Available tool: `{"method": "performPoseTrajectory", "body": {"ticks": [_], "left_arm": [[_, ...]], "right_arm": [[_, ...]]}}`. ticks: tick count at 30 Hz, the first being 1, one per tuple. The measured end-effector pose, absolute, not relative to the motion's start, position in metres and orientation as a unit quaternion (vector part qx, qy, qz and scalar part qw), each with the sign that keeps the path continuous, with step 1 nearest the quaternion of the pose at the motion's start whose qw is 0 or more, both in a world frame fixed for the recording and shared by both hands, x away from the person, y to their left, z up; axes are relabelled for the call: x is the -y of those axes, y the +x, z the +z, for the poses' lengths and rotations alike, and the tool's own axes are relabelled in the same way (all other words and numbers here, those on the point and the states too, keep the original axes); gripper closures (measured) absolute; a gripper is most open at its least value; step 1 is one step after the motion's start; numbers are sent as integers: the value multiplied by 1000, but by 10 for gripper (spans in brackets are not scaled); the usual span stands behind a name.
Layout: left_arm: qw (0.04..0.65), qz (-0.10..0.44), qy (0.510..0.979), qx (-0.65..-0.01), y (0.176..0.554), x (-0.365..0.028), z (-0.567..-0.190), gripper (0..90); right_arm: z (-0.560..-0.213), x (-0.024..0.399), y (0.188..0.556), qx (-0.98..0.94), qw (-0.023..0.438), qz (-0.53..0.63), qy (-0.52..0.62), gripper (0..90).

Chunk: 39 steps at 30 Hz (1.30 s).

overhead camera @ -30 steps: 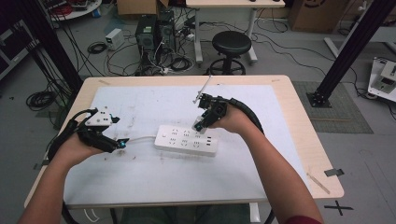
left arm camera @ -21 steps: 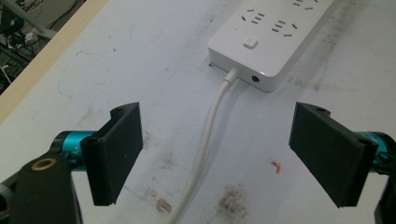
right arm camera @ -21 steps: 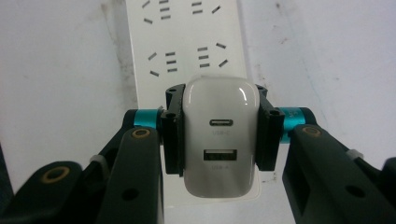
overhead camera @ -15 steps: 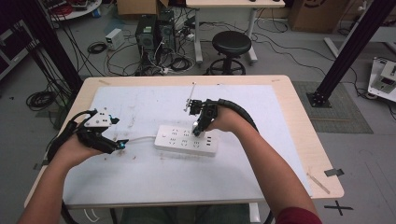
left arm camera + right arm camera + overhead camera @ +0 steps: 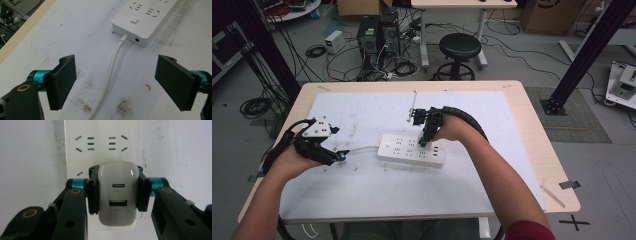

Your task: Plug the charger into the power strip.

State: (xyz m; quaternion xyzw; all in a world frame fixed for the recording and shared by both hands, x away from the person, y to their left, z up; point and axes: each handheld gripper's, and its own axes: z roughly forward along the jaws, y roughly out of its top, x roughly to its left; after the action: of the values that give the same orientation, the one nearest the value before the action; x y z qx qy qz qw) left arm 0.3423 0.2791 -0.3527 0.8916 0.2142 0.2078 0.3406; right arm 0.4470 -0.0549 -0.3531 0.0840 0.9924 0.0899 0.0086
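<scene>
Since 1 second ago the right gripper [image 5: 424, 142] has come down from above the far edge of the power strip [image 5: 412, 150] and is now standing over its sockets, jaws pinching a white USB charger [image 5: 117, 195] by its 2 sides. In the right gripper view the charger is covering the strip's nearer sockets, 2 ports facing the camera.

The left gripper [image 5: 343, 156] is staying at the strip's cable [image 5: 110, 77], jaws spread wide on either side of it, touching nothing. The white mat [image 5: 362, 195] is lying bare toward the person and toward the table's [image 5: 532, 130] right edge.
</scene>
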Motion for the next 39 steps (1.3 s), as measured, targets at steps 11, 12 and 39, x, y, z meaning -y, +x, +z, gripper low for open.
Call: {"method": "performPoseTrajectory", "body": {"ticks": [11,12,39], "left_arm": [[338,208,894,-210,343,-274,-352,175],[338,209,893,-210,343,-273,-353,176],[338,210,895,-203,344,-264,-350,176]], "right_arm": [[-362,48,445,-995,22,69,73,637],[-362,48,444,-994,22,71,77,638],[-366,41,443,-995,25,54,83,638]]}}
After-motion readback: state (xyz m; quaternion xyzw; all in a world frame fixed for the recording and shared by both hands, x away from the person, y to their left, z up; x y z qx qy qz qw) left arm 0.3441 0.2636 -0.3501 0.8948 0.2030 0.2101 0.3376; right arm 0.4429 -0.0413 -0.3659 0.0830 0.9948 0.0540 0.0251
